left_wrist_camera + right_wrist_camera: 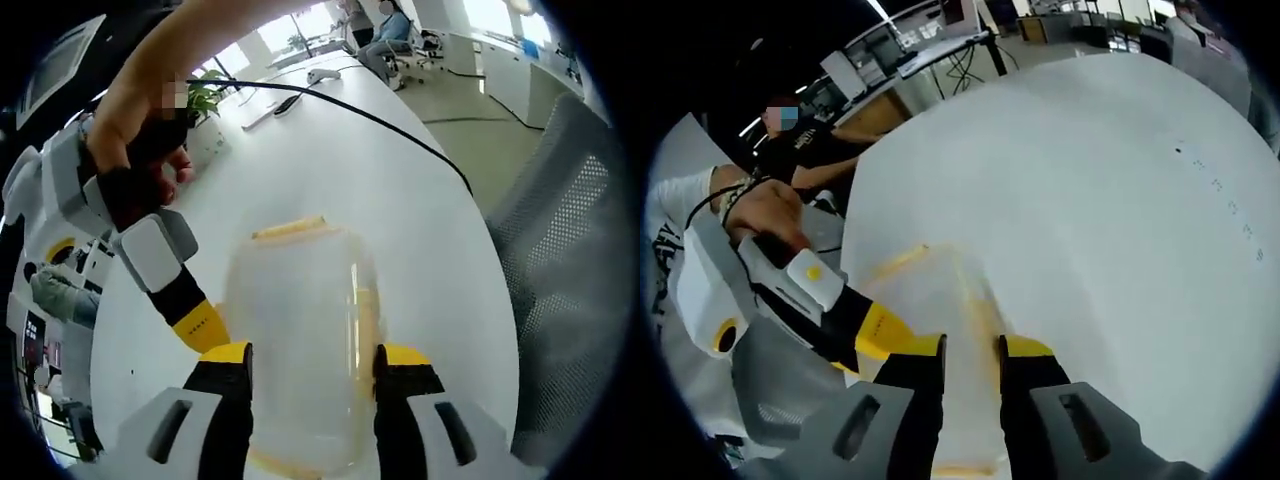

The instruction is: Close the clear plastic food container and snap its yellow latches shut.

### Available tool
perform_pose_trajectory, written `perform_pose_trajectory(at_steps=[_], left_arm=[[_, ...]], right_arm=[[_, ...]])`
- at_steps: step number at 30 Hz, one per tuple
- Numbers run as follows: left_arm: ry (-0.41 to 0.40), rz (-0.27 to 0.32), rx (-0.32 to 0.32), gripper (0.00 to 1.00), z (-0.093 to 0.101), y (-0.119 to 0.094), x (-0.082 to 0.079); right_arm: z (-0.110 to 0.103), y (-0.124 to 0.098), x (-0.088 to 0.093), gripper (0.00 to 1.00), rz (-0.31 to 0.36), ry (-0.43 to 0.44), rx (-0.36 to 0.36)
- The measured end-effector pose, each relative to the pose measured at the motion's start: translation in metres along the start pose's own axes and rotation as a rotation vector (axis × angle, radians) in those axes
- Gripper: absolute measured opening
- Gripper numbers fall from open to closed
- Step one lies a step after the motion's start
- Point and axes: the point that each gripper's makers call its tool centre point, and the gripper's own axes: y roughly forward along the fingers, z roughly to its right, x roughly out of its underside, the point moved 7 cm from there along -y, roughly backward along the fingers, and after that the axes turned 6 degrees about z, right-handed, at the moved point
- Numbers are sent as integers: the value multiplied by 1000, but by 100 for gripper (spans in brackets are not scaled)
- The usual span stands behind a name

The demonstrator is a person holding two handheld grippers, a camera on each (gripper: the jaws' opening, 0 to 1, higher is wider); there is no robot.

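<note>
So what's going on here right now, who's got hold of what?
A person is working a claw in each hand on a clear container with yellow latches, set on a white table. In the left gripper view, the left claw straddles the container, jaws on either side of it. In the right gripper view, the right claw sits at the container's near edge, jaws narrowly apart. Whether the latches are snapped is too blurred to tell.
</note>
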Motion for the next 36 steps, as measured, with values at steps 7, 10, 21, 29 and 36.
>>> perform_pose_trajectory(at_steps=[7,10,21,29,36], left_arm=[[14,0,-11,41,1,-1,1],[9,8,-20,40,0,-2,-1],[30,-9,-36,41,1,0,-1],[31,-11,-36,41,1,1,-1],[47,-15,-39,41,5,3,-3]], right_arm=[[-2,1,-1,17,-12,2,6],[-1,2,-1,17,-9,10,2],[3,4,-2,16,-28,43,-33],[5,5,-6,16,-95,66,-60],[17,6,-5,14,-97,161,-105]])
